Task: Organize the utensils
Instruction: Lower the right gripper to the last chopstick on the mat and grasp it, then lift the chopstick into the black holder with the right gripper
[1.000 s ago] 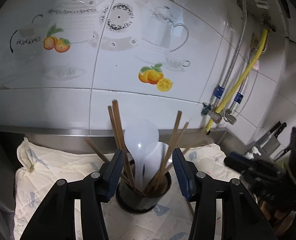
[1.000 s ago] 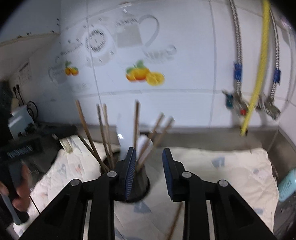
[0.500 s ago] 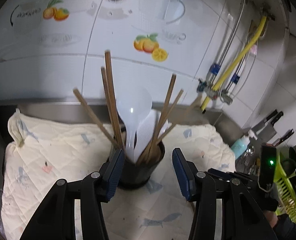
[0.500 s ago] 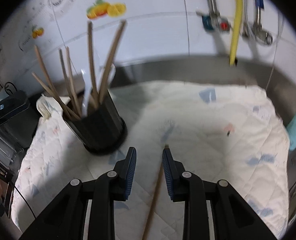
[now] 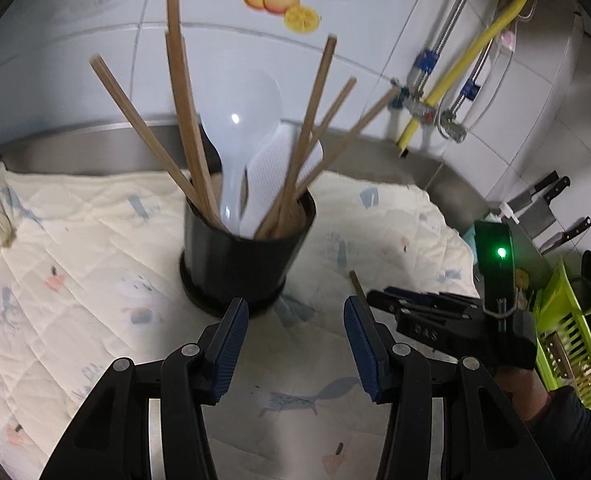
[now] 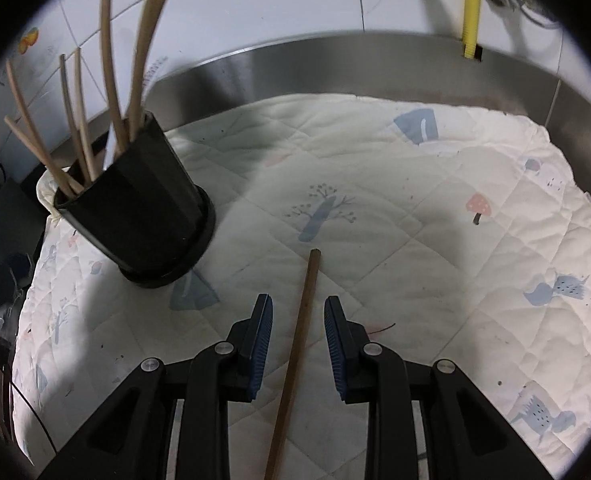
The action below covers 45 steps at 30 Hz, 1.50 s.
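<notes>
Quilted cloth [image 6: 435, 184]: covers the metal counter [image 6: 335, 64]; soft and wrinkled. Risk: a fingertip pressed into it may snag the fabric and drag it, shifting everything on top.
Black holder [image 5: 243, 256]: upright on the cloth, packed with chopsticks and two white rice paddles [image 5: 251, 128] fanned outward. Risk: top-heavy, leaning load; a nudge from either tool could tip it or spill the sticks.
Left gripper [image 5: 295, 340]: spread about half, nothing between the pads, just in front of the holder's base. Risk: if it closes on the base off-centre, the holder may skid on the cloth rather than be steadied.
Right gripper [image 6: 297, 344]: jaws partly apart, straddling the loose chopstick without pinching it. Risk: closing while too high would miss; closing askew would roll the stick out sideways.
Loose chopstick [image 6: 299, 336]: the task's piece, lying flat on the cloth to the right of the holder, well apart from it, far end pointing toward the wall. Risk: thin, round and flush with the fabric, so a pinch may slip; gripped near one end, it may droop or swing and strike the crowded sticks on insertion.
</notes>
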Available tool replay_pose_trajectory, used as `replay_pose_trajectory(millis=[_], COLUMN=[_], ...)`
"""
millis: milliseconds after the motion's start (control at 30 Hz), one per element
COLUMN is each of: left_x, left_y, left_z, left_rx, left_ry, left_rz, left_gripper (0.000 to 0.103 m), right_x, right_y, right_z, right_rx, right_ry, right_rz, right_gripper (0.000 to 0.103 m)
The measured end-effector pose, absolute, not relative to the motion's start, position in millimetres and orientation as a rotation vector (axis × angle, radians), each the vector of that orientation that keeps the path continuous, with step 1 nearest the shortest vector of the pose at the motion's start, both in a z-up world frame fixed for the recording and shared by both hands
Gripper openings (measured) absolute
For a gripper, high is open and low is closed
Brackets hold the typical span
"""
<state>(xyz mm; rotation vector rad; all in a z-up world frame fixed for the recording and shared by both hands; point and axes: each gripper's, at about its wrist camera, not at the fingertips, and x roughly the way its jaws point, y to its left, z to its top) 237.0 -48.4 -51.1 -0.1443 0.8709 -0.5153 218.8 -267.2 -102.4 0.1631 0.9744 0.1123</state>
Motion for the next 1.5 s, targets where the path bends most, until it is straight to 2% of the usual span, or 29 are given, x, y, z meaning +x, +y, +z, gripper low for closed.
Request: replay_pose_trajectory(millis=[233, 533, 600, 733, 767, 800, 867, 1233, 1333, 1500], left_x=[241.4, 251.9, 253.0, 253.4, 253.6, 254.7, 256.0, 260.7, 262.7, 261.9], left_y=[-66.5, -73.6, -75.6, -79.2, -80.2, -81.5, -81.8, -78.0, -80.9, -82.1], left_z=[-75.0, -101.4, -105.6, -115.3, -117.8, -120.4, -125.3, -142.7, -148.1, -153.5], left_rx=[-0.115, -0.117, -0.104, -0.082, -0.079, -0.075, -0.075, -0.078, -0.067, -0.058], left_ry=[0.938, 1.015, 1.029, 1.057, 1.059, 1.067, 1.088, 1.129, 1.141, 1.141], left_rz=[-0.545, -0.539, -0.536, -0.536, -0.541, -0.544, -0.538, -0.51, -0.502, -0.495], left_gripper=[0.053, 0.053, 0.052, 0.044, 0.034, 0.031, 0.029, 0.029, 0.025, 0.011], right_x=[228.4, 241.5, 244.8, 247.4, 248.5, 249.5, 251.0, 231.5, 223.3, 207.7], right_y=[-266.1, -267.3, -265.4, -263.2, -263.6, -264.0, -263.1, -266.2, -265.6, -263.0], right_z=[-107.9, -115.2, -119.0, -122.8, -123.0, -123.2, -124.5, -101.5, -85.9, -53.5], right_rx=[0.16, 0.158, 0.158, 0.149, 0.152, 0.156, 0.149, 0.161, 0.163, 0.156], right_ry=[0.994, 1.028, 1.041, 1.047, 1.05, 1.053, 1.053, 0.965, 0.924, 0.848], right_rz=[0.116, 0.105, 0.102, 0.101, 0.102, 0.103, 0.101, 0.124, 0.14, 0.162], right_gripper=[0.023, 0.022, 0.017, 0.015, 0.015, 0.015, 0.012, 0.011, 0.011, 0.01])
